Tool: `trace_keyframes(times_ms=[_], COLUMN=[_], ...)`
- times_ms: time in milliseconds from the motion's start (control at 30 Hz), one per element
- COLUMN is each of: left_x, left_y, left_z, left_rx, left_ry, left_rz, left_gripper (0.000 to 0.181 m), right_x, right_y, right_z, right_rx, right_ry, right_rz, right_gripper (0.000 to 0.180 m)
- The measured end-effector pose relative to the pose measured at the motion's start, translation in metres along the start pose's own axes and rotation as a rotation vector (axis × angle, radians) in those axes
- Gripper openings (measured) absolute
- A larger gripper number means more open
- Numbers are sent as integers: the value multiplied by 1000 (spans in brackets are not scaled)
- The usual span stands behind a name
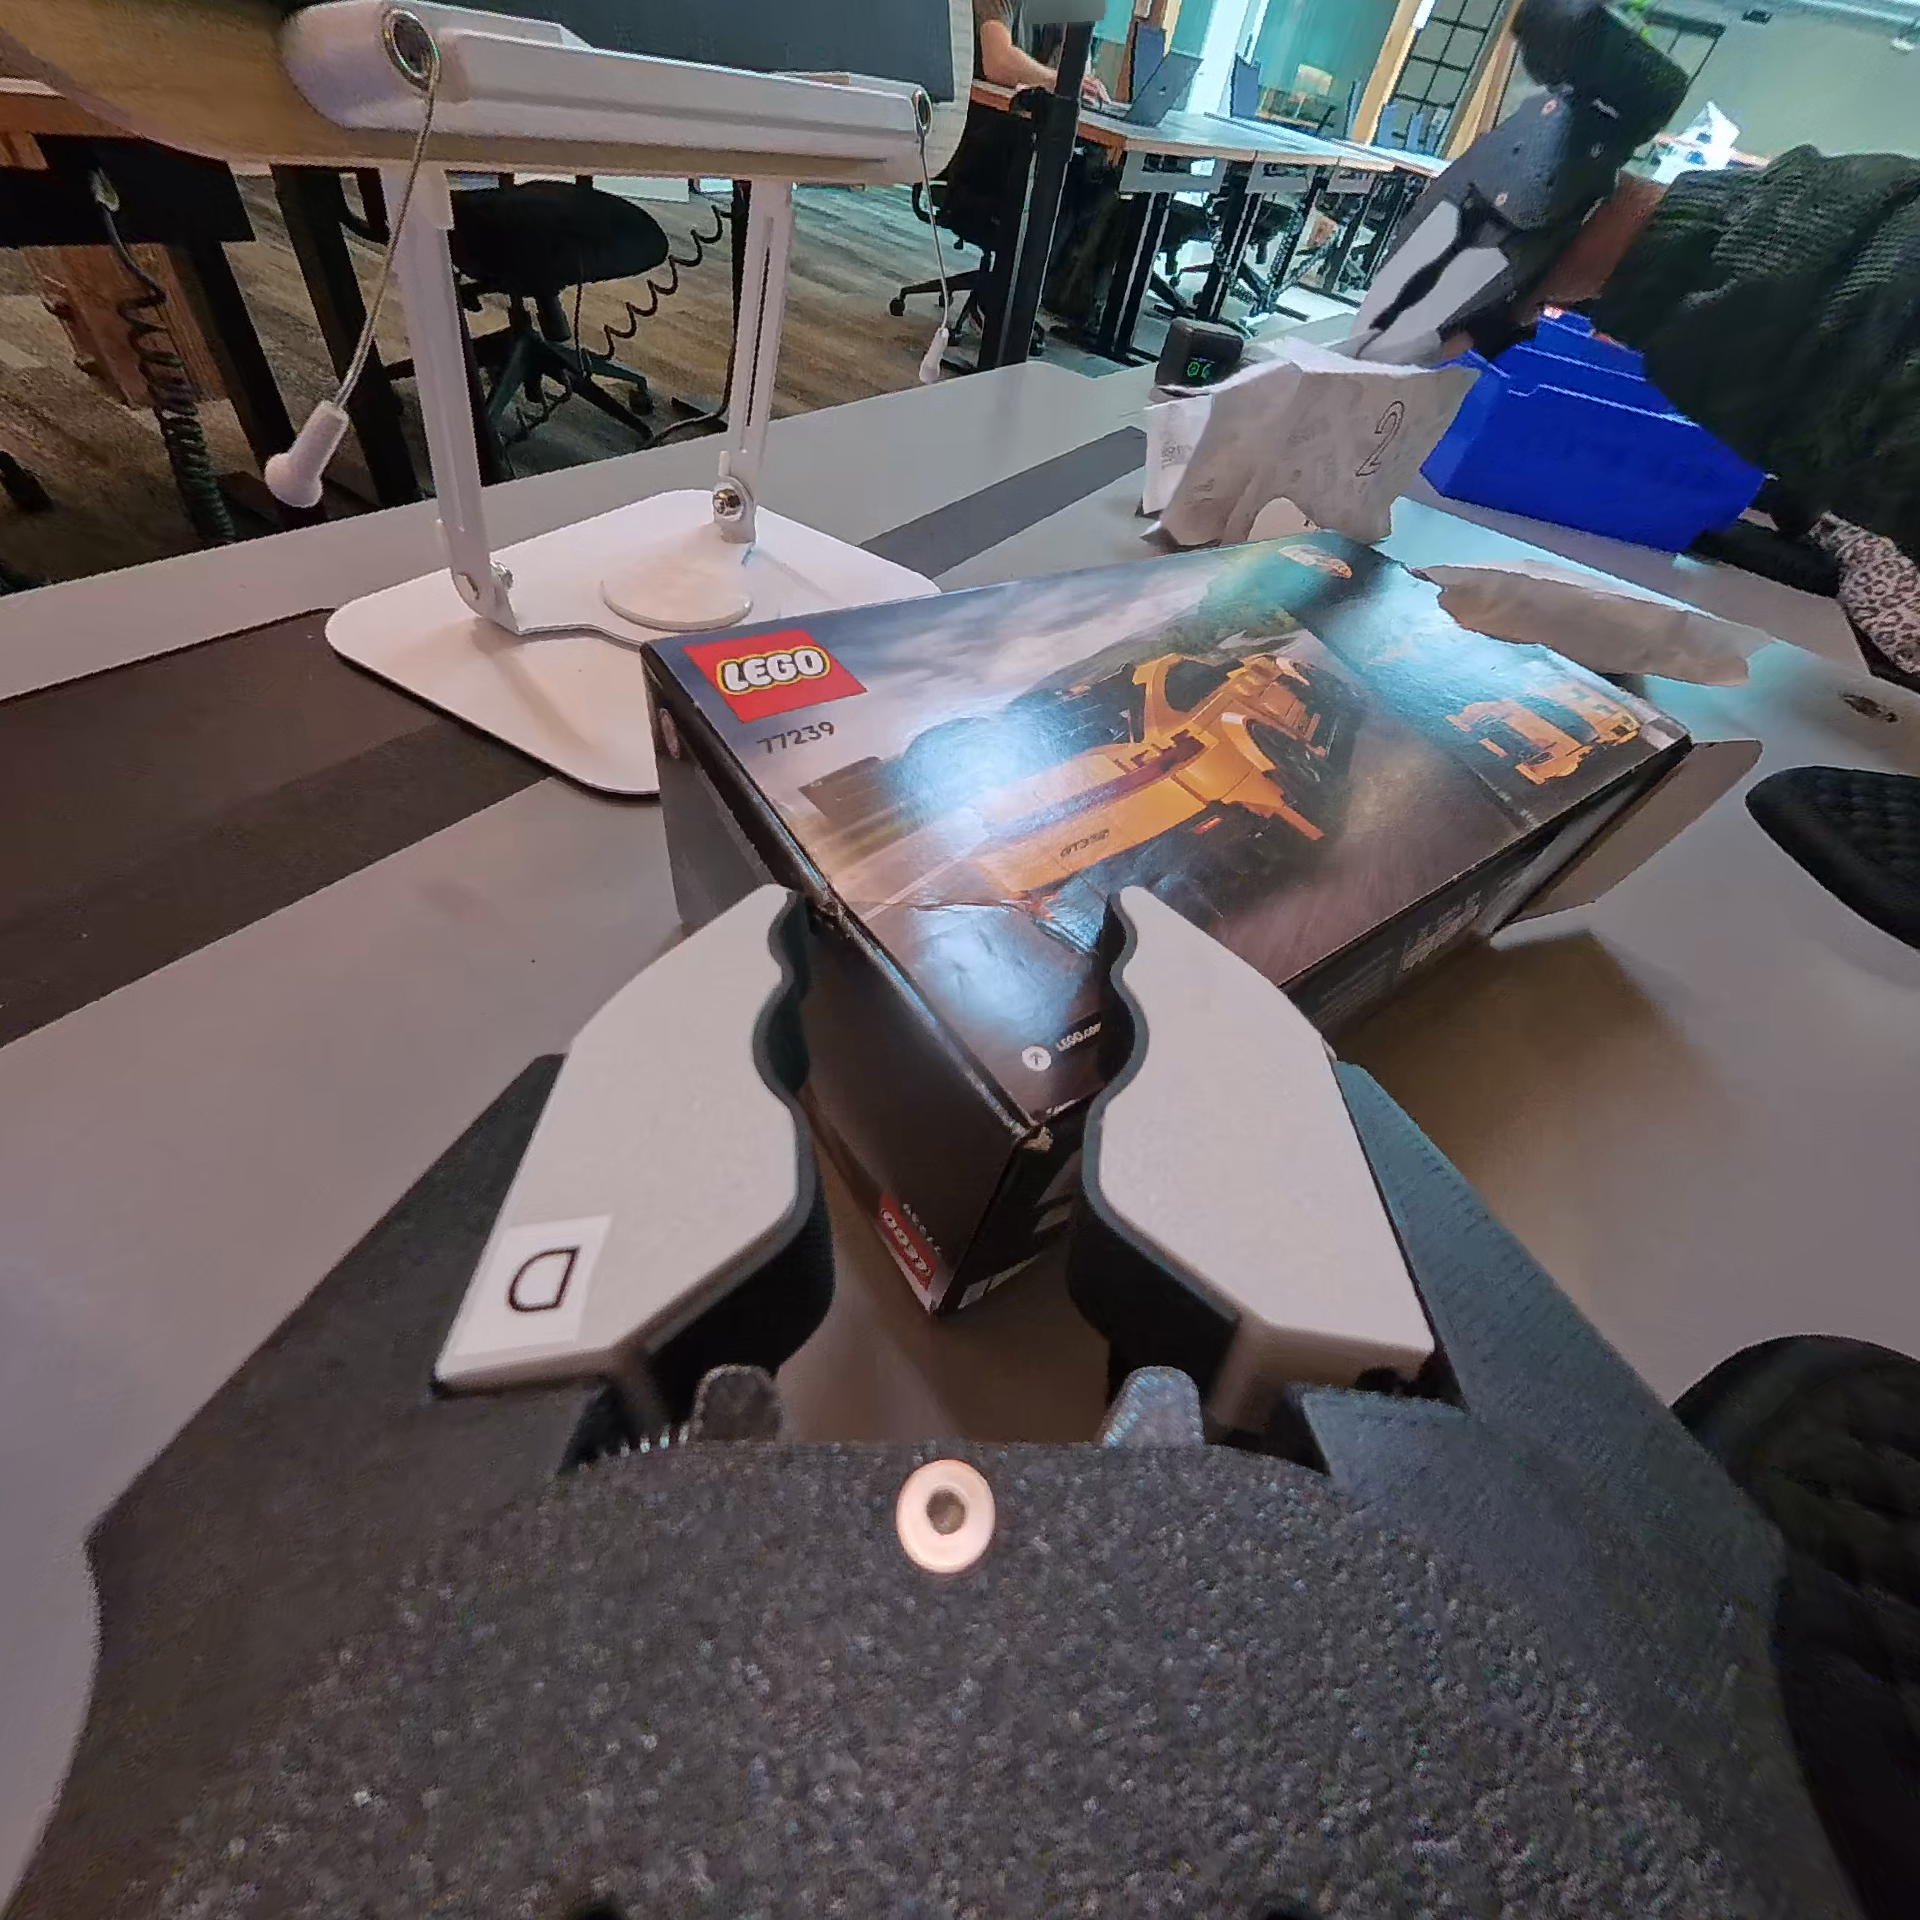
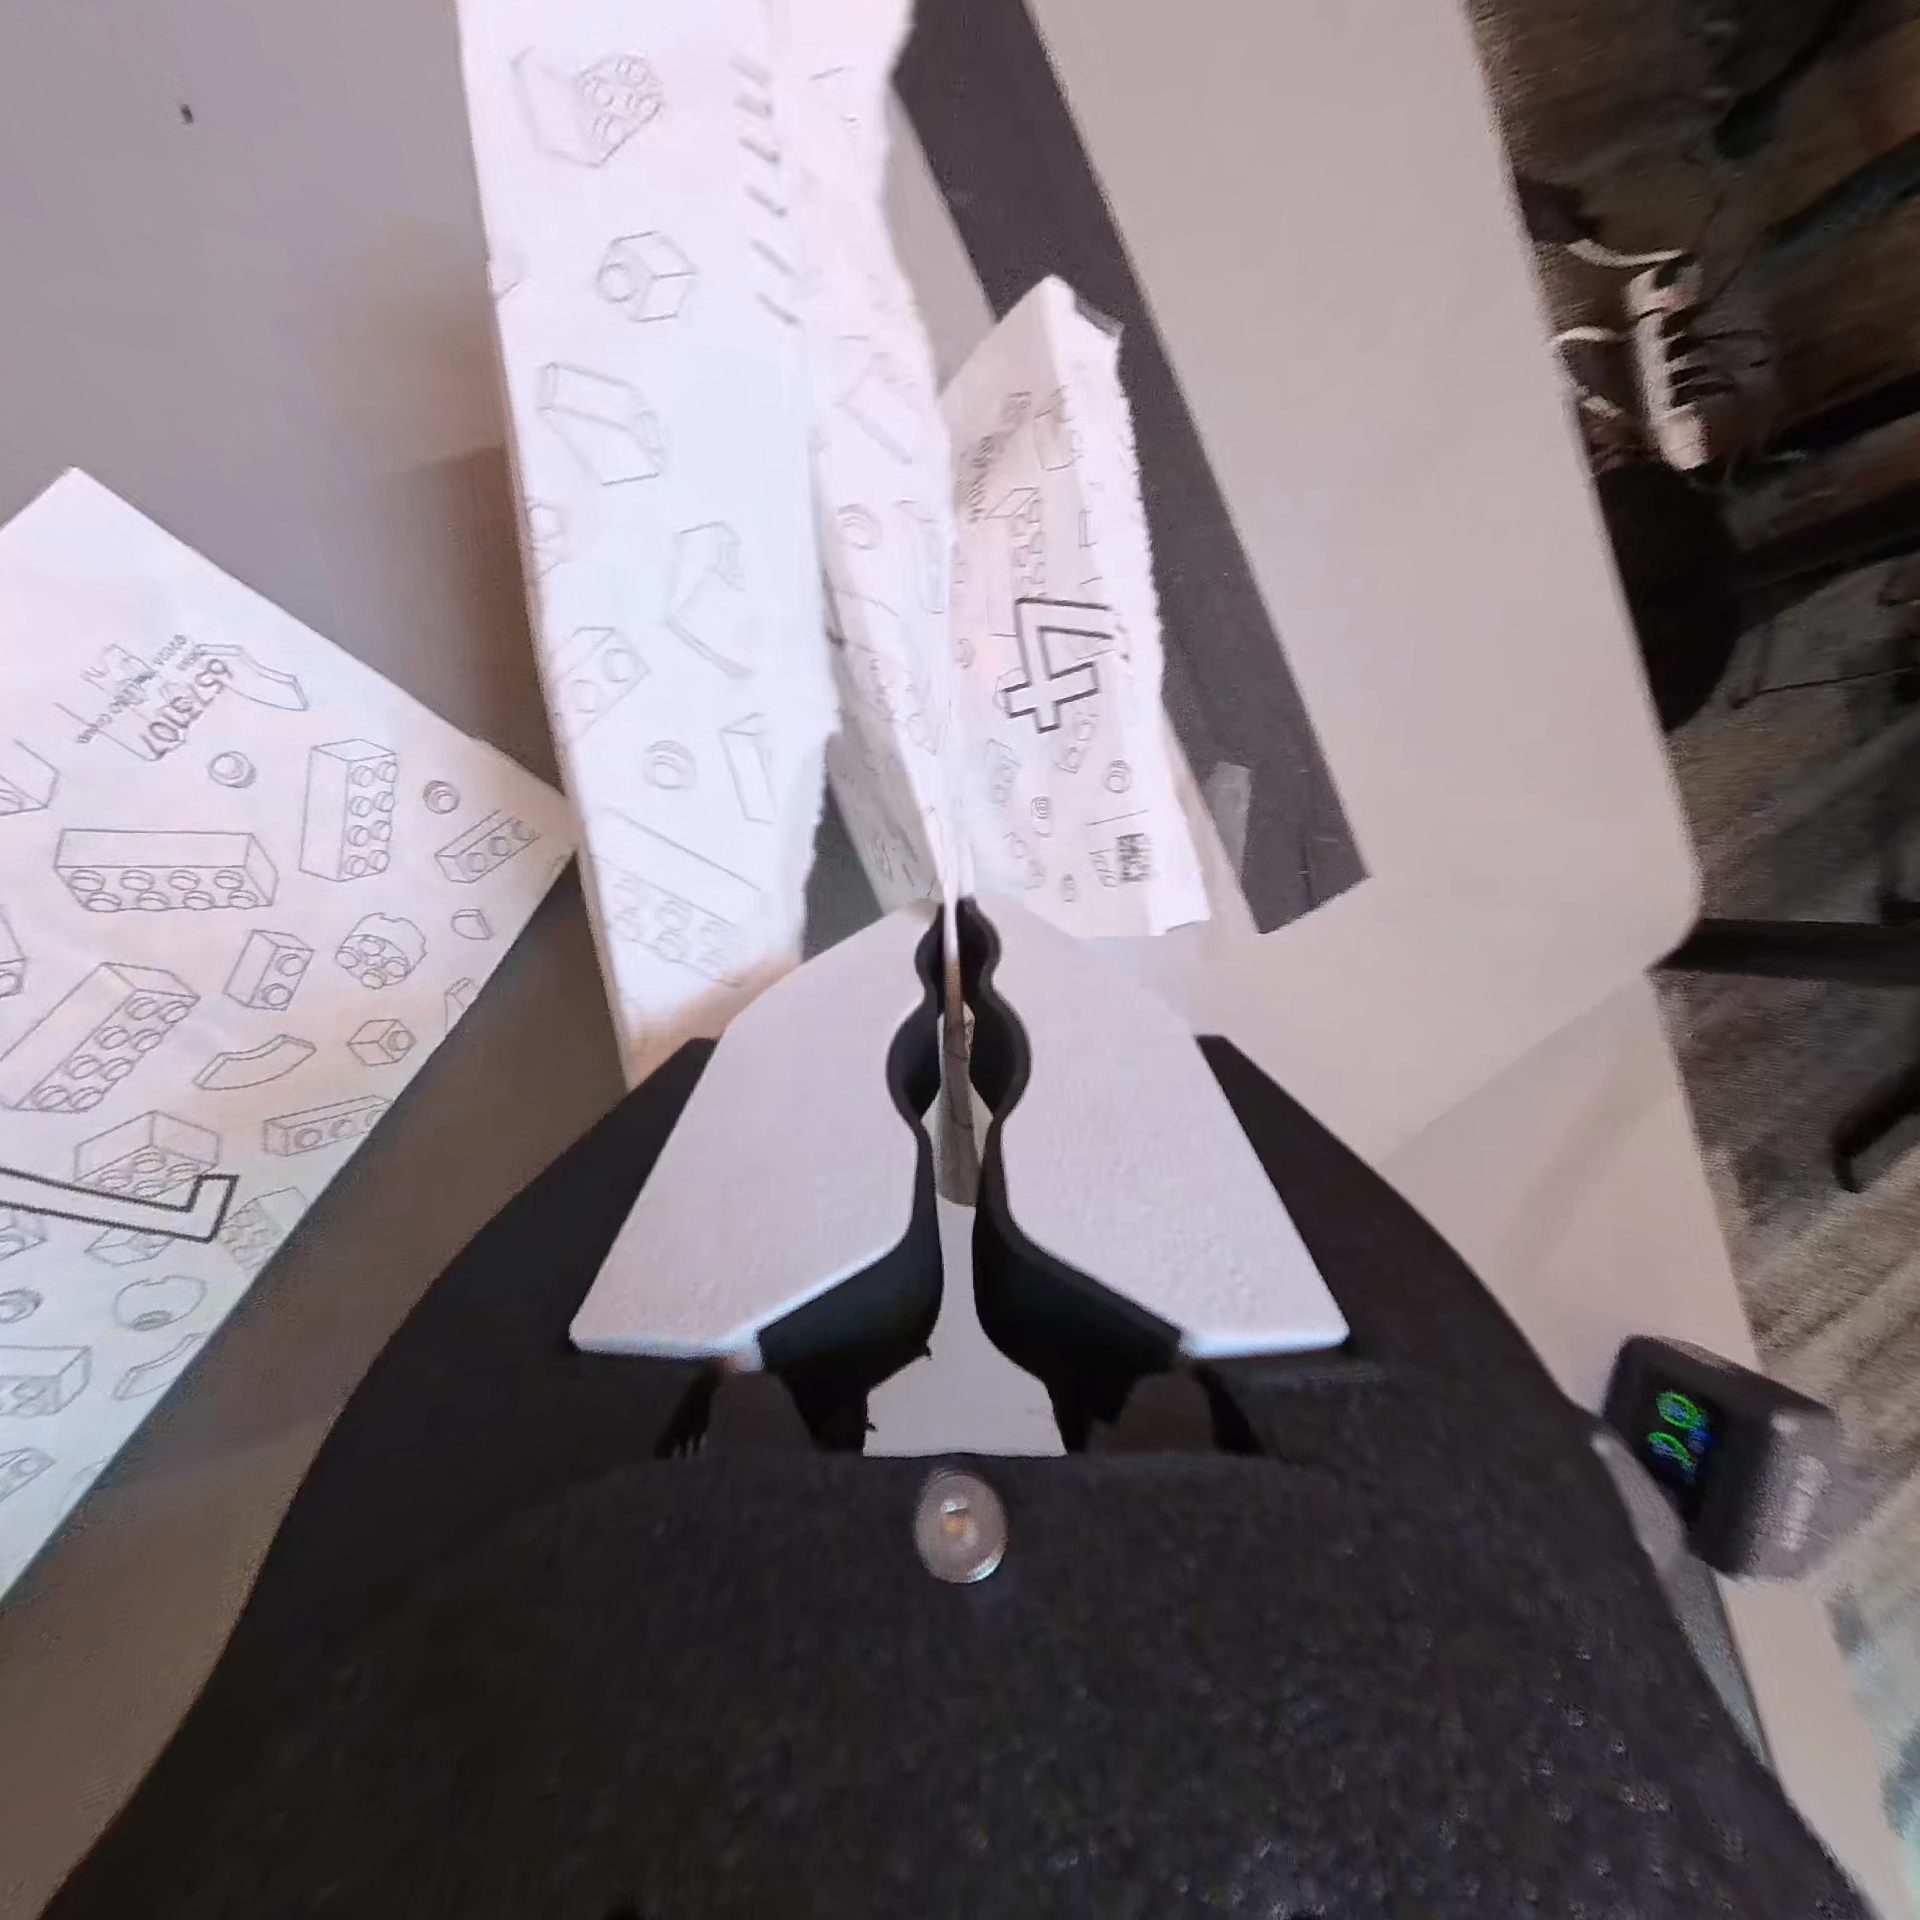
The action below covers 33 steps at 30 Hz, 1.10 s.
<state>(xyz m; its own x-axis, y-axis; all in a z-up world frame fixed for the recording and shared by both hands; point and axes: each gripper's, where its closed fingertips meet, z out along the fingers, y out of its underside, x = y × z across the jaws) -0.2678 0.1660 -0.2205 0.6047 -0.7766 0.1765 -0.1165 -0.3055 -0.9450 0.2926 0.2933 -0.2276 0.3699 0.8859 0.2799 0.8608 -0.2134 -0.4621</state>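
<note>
In the left wrist view, a dark cardboard box (image 1: 1195, 748) with a yellow car pictured on it lies tilted on the grey table (image 1: 260, 1039). My left gripper (image 1: 951, 914) is shut on the box's near corner. One pad lies on the dark end face and the other on the pictured face. The box's far end is open, with torn white paper (image 1: 1579, 634) at it. In the right wrist view, my right gripper (image 2: 958, 920) is shut on the edge of a white paper bag (image 2: 1060, 623) printed with brick outlines. It holds the bag above the table.
Two more printed paper bags (image 2: 665, 468) (image 2: 208, 883) lie on the table to the left. A white lamp stand (image 1: 582, 623) stands behind the box, with blue bins (image 1: 1579, 457) at the back right. A small black device with green digits (image 2: 1694, 1455) sits near the table edge. The tips of one gripper are about 60 centimeters away from the tips of the other.
</note>
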Motion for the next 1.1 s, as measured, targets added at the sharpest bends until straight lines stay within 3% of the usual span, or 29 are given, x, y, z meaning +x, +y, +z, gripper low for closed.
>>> trace_keyframes(times_ms=[167, 467, 533, 733, 800, 933, 1100], left_x=[1, 2, 2, 1, 1, 1, 1], left_y=[1, 1, 1, 1, 1, 0, 1], left_z=[-1, -2, -2, -2, -2, -2, -2], left_rx=[3, -1, 1, 10, 14, 22, 28], left_ry=[9, 14, 15, 19, 19, 24, 27], left_rz=[2, 4, 2, -7, -10, -17, -20], left_gripper=[51, 51, 51, 51, 51, 51, 51], right_x=[8, -10, -2, 20, 31, 49, 32], right_y=[-7, 36, 25, -32, -42, -22, -1], right_z=[-24, -19, -25, -45, -37, 9, 52], right_rx=[73, -143, -93, 95, 82, -163, -340], right_ry=[71, -89, -92, -223, -215, -100, -158], right_rz=[6, 64, 107, 229, 226, 100, 7], right_gripper=[0, 4, 19, 39, 41, 39, 39])
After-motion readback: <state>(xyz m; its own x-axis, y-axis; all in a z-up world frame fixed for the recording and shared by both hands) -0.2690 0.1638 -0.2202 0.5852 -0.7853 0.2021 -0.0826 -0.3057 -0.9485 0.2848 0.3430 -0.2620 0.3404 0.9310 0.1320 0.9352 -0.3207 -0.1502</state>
